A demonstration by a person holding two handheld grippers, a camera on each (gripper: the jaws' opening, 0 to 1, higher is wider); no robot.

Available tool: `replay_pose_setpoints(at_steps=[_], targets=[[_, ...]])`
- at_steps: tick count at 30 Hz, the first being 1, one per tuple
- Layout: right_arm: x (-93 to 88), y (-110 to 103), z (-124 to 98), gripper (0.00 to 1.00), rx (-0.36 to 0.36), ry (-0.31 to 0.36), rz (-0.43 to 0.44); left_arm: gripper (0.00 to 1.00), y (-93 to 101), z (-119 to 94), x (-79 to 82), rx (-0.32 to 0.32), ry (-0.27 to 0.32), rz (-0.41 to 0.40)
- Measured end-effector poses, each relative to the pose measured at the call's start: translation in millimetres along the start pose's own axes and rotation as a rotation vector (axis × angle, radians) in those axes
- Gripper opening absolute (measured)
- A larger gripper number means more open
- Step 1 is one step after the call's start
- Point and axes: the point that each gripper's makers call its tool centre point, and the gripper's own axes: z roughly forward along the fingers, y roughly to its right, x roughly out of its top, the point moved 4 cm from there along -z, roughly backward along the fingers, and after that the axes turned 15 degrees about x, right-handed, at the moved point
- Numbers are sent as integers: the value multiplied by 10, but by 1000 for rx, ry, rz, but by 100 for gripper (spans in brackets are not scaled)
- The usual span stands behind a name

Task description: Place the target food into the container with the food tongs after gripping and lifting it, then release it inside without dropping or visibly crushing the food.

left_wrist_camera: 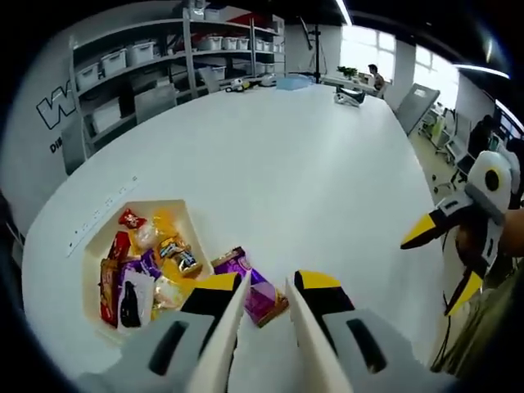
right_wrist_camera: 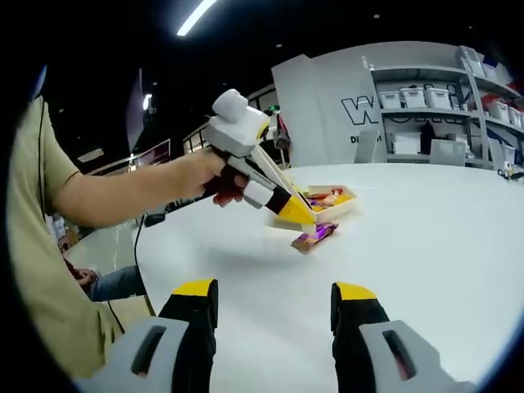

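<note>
A purple snack packet [left_wrist_camera: 236, 263] lies on the white table just right of a cream tray [left_wrist_camera: 96, 243] holding several wrapped snacks. My left gripper [left_wrist_camera: 266, 283] is shut on a pair of white food tongs [left_wrist_camera: 223, 337], whose two arms stand slightly apart with their tips right over the packet. In the right gripper view a hand holds the left gripper [right_wrist_camera: 291, 210] low above the packet [right_wrist_camera: 315, 236], in front of the tray [right_wrist_camera: 347, 201]. My right gripper [right_wrist_camera: 274, 300] is open with nothing in it, hovering off the table's right side [left_wrist_camera: 442, 250].
Shelves with white bins [left_wrist_camera: 123, 61] line the far wall. Small devices and a blue box [left_wrist_camera: 292, 82] sit at the table's far end, with a seated person [left_wrist_camera: 376, 76] beyond. The person's arm [right_wrist_camera: 123, 192] and shirt fill the left of the right gripper view.
</note>
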Motion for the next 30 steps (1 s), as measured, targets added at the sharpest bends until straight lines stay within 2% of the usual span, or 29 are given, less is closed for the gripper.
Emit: replay_pose_setpoints(at_steps=[8, 14, 21, 30], targets=[[-5, 0, -1, 53, -1, -1, 2, 24, 27, 71, -127, -3, -30, 3], [-13, 6, 7, 53, -1, -4, 3, 24, 33, 41, -122, -15, -29, 7], [-4, -6, 14, 53, 2, -3, 3, 23, 34, -70, -223, -60, -33, 28], [8, -38, 48, 53, 10, -3, 0, 23, 47, -221, -358, -79, -43, 46]])
